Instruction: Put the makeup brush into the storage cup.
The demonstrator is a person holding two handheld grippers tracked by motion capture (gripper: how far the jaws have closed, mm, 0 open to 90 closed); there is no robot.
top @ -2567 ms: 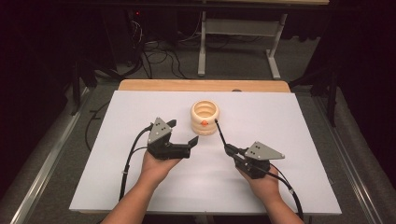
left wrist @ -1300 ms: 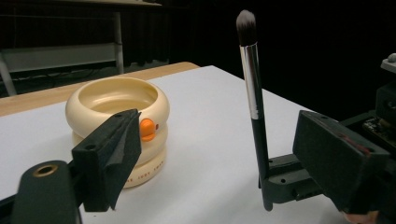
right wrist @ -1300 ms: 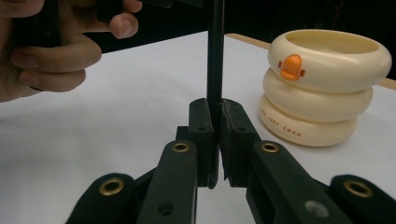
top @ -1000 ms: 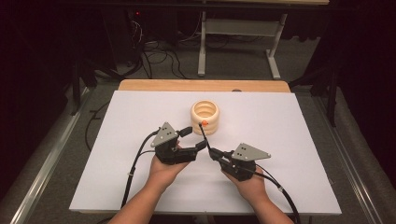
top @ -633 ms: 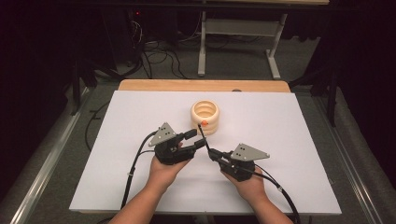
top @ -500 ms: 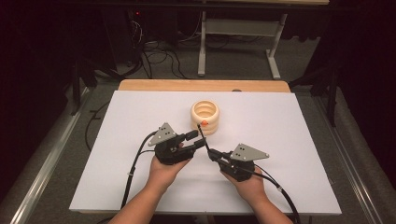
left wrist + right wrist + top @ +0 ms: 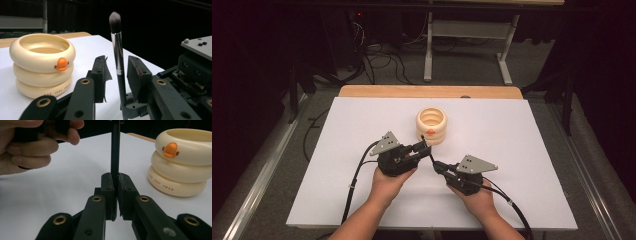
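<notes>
The right gripper [image 7: 114,183] has its jaws clenched on the lower end of the brush [image 7: 115,150], the black handle pinched between the two pads and rising straight up out of them. In the high view this right gripper [image 7: 438,168] sits at the person's right hand, its tips pointing toward the other gripper, and the brush slants up from them toward the left gripper [image 7: 426,148].

The left gripper [image 7: 117,75] has just been closing its jaws around that same brush [image 7: 117,50]; in the left gripper view the handle stands between the two pads, with a gap still visible on each side, so the pads do not press on it. The silver ferrule and the dark bristle tip rise above the left jaws.

Just beyond the left gripper's tips, on the white table [image 7: 512,130], stands the cream ringed holder [image 7: 431,125] with an orange duck beak on its side. From the left gripper it sits ahead and to the left [image 7: 42,65]; from the right gripper, ahead and to the right [image 7: 181,161], apart from the brush
</notes>
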